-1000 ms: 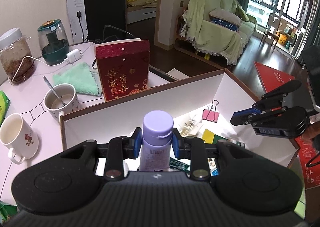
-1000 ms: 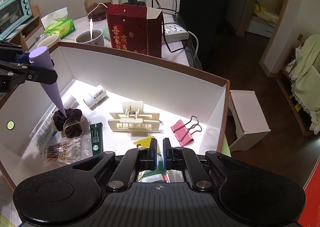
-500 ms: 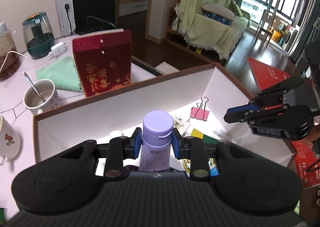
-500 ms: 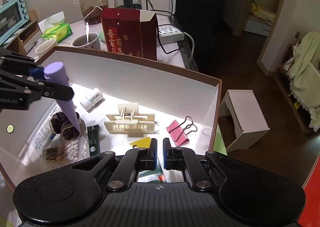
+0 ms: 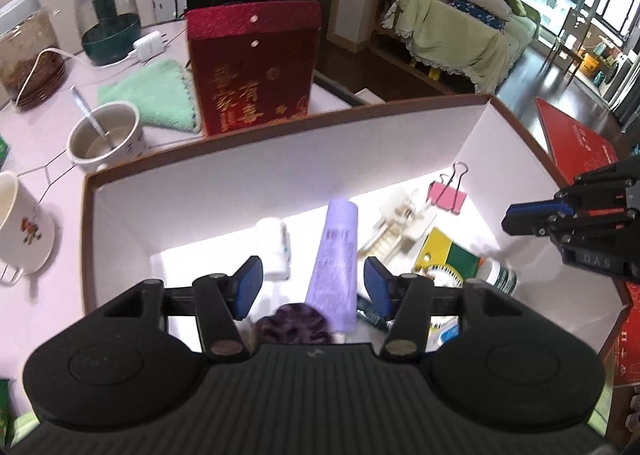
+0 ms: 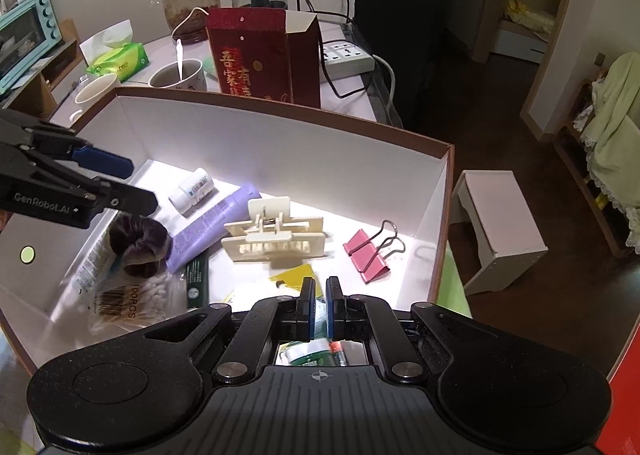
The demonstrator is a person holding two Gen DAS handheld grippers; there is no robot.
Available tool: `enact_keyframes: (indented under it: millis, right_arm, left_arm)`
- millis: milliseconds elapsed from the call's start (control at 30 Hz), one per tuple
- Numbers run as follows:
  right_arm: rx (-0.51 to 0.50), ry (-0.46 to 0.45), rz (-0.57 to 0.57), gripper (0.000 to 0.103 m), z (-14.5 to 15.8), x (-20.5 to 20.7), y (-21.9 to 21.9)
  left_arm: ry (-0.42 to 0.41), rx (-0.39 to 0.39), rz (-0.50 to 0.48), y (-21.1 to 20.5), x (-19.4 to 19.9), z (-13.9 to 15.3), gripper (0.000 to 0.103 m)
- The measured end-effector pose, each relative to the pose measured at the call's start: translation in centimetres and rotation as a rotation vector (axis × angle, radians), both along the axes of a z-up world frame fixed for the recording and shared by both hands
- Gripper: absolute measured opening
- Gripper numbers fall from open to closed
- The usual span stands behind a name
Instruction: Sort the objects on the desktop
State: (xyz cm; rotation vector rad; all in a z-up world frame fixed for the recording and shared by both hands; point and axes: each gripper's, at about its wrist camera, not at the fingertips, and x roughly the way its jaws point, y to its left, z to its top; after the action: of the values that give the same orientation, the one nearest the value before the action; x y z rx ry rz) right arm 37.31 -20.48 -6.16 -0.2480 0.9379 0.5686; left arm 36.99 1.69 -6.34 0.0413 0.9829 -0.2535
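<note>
A: Left claw (image 5: 311,282), state? 
B: Released. Blue pads (image 5: 249,287) spread wide and empty, hovering over the near left part of the white box (image 6: 248,135).

A: Lavender tube (image 6: 212,227)? 
B: Lying flat on the box floor, cap end toward the far wall, crimped end resting against the purple scrunchie (image 6: 138,241). Printed label on its side; text too small to read.

A: Right claw (image 6: 319,309)? 
B: Clenched on nothing; pads nearly touching, only a thin slit between them. It hangs over the near right part of the box.

A: Legible writing? 
B: "GenRobot.AI" in white on the left claw's body, seen from the right wrist view. "100PCS" plus a barcode on the cotton swab bag (image 6: 124,303), near left in the box. Gold Chinese characters on the red gift box (image 6: 260,55), which stands upright on the counter (image 5: 36,143) just beyond the white box's far wall. Raised letters on the right claw's body in the left wrist view, partly readable, looks like "DAS".

A: Other box contents? 
B: Small white pill bottle (image 6: 191,189) left of the tube's cap, label blurred. Cream hair clip (image 6: 276,239) at centre, just right of the tube. Pink binder clip (image 6: 366,257) at right, apart from the hair clip. Dark green tube (image 6: 197,283) near the lavender tube's crimped end.

A: Counter? 
B: Mug with spoon (image 5: 106,135) and green cloth (image 5: 156,93) left of the red gift box.
</note>
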Motion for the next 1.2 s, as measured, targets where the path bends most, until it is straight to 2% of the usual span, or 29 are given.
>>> enact_keyframes:
  millis: [267,633,767,800,833,867,900,967,1033,1200]
  right_arm:
    - [0.012,0.035,0.012,0.004,0.0,-0.8,0.4]
    - [0.030,0.084,-0.003,0.004,-0.1,-2.2,0.8]
    - [0.052,0.092,-0.015,0.004,0.0,-2.8,0.5]
    - [0.062,0.096,-0.019,0.012,0.0,-3.0,0.4]
    - [0.088,0.101,-0.015,0.032,0.1,-3.2,0.3]
    - [0.114,0.107,-0.012,0.057,0.2,-3.5,0.3]
    - [0.137,0.111,-0.009,0.070,0.3,-3.7,0.2]
    - [0.124,0.086,-0.016,0.080,0.7,-4.3,0.7]
    - [0.112,0.063,-0.022,0.081,1.0,-4.7,1.1]
    - [0.118,0.084,-0.048,0.081,1.4,-4.8,0.9]
  left_arm:
    - [0.031,0.029,0.039,1.3,-2.4,0.4,0.064]
    - [0.000,0.078,0.087,1.2,-5.3,2.2,0.068]
    - [-0.035,0.096,0.113,1.3,-6.1,3.2,0.078]
    - [-0.043,0.094,0.119,1.3,-6.3,3.4,0.080]
    - [-0.050,0.093,0.125,1.3,-6.5,3.7,0.082]
    - [-0.056,0.092,0.128,1.3,-6.6,3.9,0.083]
    - [-0.061,0.092,0.132,1.2,-6.8,4.1,0.084]
    - [-0.067,0.091,0.135,1.1,-7.0,4.3,0.084]
    - [-0.068,0.095,0.142,0.9,-7.2,4.4,0.084]
    - [-0.068,0.095,0.146,0.7,-7.7,4.6,0.084]
